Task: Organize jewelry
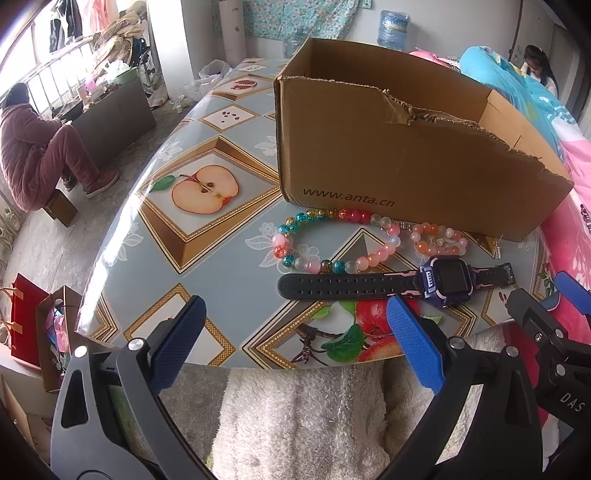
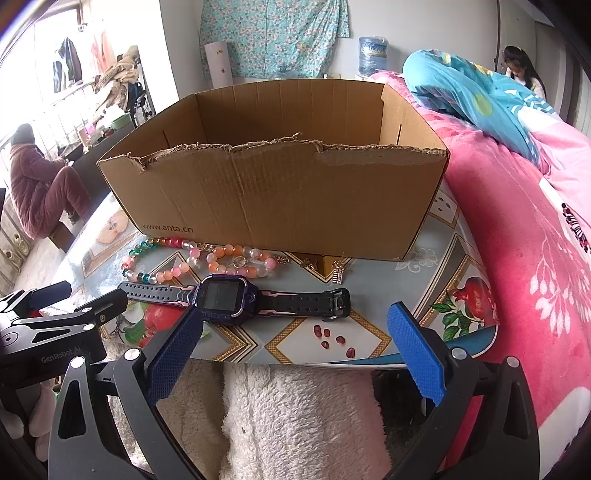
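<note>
Opening step — both the left gripper (image 1: 295, 339) and right gripper (image 2: 295, 343) hang spread and empty; next, clasp the purple-faced black-strapped watch (image 2: 236, 299) for the torn brown cardboard box (image 2: 273, 199).

The left tool (image 1: 295, 332) is held level with its blue pads (image 1: 413, 343) spread wide, nothing between them. The right tool (image 2: 291, 343) is likewise splayed and empty, apparently just beside the left.

Daylight floods through a railed window (image 1: 55, 70) at upper left, where a person in a maroon padded suit (image 1: 40, 147) sits. A floral cloth (image 2: 275, 35) hangs on the white back wall beside a water jug (image 2: 373, 55); pink bedding (image 2: 517, 221) fills the right.
</note>
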Available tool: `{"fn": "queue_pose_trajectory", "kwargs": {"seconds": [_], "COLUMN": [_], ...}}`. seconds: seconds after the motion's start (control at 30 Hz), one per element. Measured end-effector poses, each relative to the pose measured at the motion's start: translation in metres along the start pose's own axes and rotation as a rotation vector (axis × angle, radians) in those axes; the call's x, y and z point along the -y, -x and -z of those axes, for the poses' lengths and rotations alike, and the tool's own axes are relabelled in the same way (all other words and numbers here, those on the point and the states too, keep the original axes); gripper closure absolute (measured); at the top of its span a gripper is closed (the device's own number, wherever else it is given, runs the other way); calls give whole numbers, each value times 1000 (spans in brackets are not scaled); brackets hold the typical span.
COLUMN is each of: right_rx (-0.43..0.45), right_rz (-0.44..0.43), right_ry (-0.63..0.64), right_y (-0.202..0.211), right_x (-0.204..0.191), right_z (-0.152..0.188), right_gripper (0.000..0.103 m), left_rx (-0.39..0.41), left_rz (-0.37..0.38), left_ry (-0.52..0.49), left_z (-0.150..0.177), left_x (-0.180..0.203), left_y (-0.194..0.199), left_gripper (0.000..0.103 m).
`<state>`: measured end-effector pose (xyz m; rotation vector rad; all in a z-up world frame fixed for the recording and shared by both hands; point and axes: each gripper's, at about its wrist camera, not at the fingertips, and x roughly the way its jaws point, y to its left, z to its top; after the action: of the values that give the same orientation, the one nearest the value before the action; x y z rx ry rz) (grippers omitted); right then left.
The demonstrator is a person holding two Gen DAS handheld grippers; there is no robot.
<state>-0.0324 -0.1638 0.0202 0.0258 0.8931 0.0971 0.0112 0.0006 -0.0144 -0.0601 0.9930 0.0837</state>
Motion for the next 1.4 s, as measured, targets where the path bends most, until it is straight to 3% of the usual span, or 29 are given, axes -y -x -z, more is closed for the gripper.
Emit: {"fn": "queue_pose_trajectory", "kwargs": {"seconds": [0.23,0.4,0.7,0.77,0.9,1.1,1.27,1.4], "right_rx": [35,57,71,60,43,19,-25,-10], "right_rz": [0,-26,-98,-127,-180,-235,-273,-271], "right_ry": [13,32,91,100,117,138,145,177], "right_y": [6,9,8,4,-5,-24,-43,-44], "right_x": [-1,-7,-22,-25,-31,-37,-39,-43], "right_z": [-3,-2,-2,-2,-4,-6,-5,-3], "right_gripper": [5,6,14,19,28,38,47,48], "left_rx": [71,182,302,292,233,138,41,47], "left_rz": [16,34,224,268,333,361,434,402], "left_ry": [-14,-12,-17,-47,-48,-23,40,68], "left_z": [11,16,17,15,10,5,5,1], "left_x": [-13,-30,-42,-34,-27,-23,-23,-22], "left_y": [8,23,38,33,17,-7,-28,-30], "left_gripper": [8,8,12,25,38,41,41,41]}}
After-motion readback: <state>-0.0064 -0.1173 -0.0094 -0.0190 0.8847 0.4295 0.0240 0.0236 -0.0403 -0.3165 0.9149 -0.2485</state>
